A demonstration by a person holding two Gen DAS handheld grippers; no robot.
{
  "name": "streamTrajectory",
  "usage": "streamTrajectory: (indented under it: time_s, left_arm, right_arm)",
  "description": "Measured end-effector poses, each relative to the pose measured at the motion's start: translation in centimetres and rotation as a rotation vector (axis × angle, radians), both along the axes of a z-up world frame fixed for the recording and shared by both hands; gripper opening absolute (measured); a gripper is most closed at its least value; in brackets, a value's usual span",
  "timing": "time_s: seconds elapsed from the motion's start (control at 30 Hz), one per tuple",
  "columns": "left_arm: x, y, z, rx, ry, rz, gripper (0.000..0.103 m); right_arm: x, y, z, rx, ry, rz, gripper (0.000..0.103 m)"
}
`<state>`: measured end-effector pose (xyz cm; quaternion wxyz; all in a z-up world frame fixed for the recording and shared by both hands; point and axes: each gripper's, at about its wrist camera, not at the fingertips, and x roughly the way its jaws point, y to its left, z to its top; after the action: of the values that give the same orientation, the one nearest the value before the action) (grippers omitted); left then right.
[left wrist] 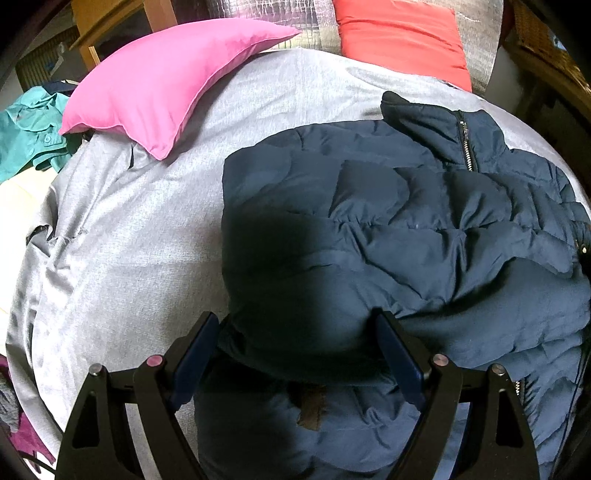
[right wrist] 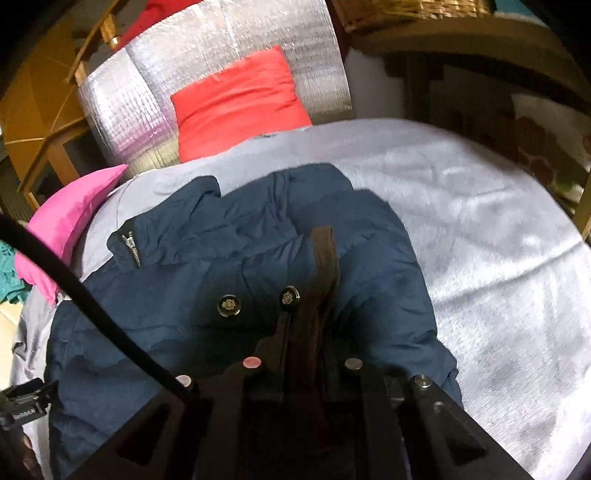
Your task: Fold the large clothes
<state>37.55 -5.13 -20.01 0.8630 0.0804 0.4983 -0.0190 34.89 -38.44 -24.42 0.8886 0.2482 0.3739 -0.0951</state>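
Observation:
A navy quilted jacket (left wrist: 406,229) lies on a grey bedsheet (left wrist: 147,240), collar and zipper toward the far side. My left gripper (left wrist: 295,332) is open, its blue-padded fingers (left wrist: 195,354) standing on either side of a dark folded bulge of the jacket near its lower edge. In the right wrist view the jacket (right wrist: 207,295) shows two metal buttons (right wrist: 229,305). My right gripper (right wrist: 306,332) is shut on the jacket's brown-lined edge strip (right wrist: 325,258), which runs up from between the fingers.
A pink pillow (left wrist: 159,85) and a red pillow (left wrist: 402,37) lie at the bed's far side against a silver foil panel (right wrist: 221,55). Teal clothing (left wrist: 29,133) is heaped at the left. Wooden furniture and a wicker basket (right wrist: 406,11) stand beyond the bed.

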Motion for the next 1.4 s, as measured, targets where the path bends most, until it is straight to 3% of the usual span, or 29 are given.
streamTrajectory:
  time_s: [0.17, 0.3, 0.33, 0.5, 0.63, 0.7, 0.83, 0.9, 0.97, 1.1, 1.27, 1.4]
  left_arm:
    - [0.0, -0.1, -0.4, 0.011, 0.009, 0.001, 0.087]
    - [0.2, 0.1, -0.6, 0.000, 0.025, 0.005, 0.088]
    - [0.3, 0.2, -0.7, -0.004, 0.029, 0.007, 0.088]
    - [0.4, 0.2, -0.8, -0.003, 0.036, 0.007, 0.088]
    - [0.3, -0.2, -0.9, 0.024, 0.028, -0.004, 0.088]
    - [0.1, -0.3, -0.8, 0.033, 0.025, -0.009, 0.088]
    - [0.0, -0.2, -0.5, 0.028, 0.018, -0.005, 0.088]
    - [-0.1, -0.3, -0.4, 0.036, 0.008, -0.008, 0.088]
    - [-0.2, -0.6, -0.4, 0.056, -0.002, -0.017, 0.088]
    - [-0.3, -1.1, -0.6, 0.086, -0.007, -0.032, 0.088]
    - [0.0, -0.3, -0.3, 0.042, 0.012, -0.014, 0.088]
    - [-0.1, 0.3, 0.5, 0.056, -0.019, 0.007, 0.088]
  right_arm:
    - [-0.6, -1.5, -0.4, 0.169, 0.005, 0.001, 0.022]
    - [-1.4, -2.8, -0.6, 0.370, -0.013, 0.034, 0.054]
    - [-1.6, -2.9, -0.6, 0.397, -0.014, 0.040, 0.056]
    - [-1.8, -2.6, -0.7, 0.455, 0.005, 0.117, 0.052]
    - [-1.7, -1.6, -0.3, 0.406, 0.010, 0.144, 0.026]
    - [-1.8, -1.4, 0.3, 0.364, -0.002, 0.132, 0.018]
    - [-2.9, -1.0, 2.8, 0.234, -0.105, 0.085, 0.017]
    - [-2.4, -0.8, 2.2, 0.209, -0.081, 0.073, 0.017]
    - [-1.3, -0.5, 0.5, 0.187, 0.003, 0.070, 0.017]
    - [-0.7, -0.6, -0.5, 0.226, 0.032, 0.082, 0.017]
    - [-0.9, -0.9, -0.7, 0.251, 0.045, 0.070, 0.019]
    - [-1.2, -1.6, -0.9, 0.298, 0.058, 0.057, 0.020]
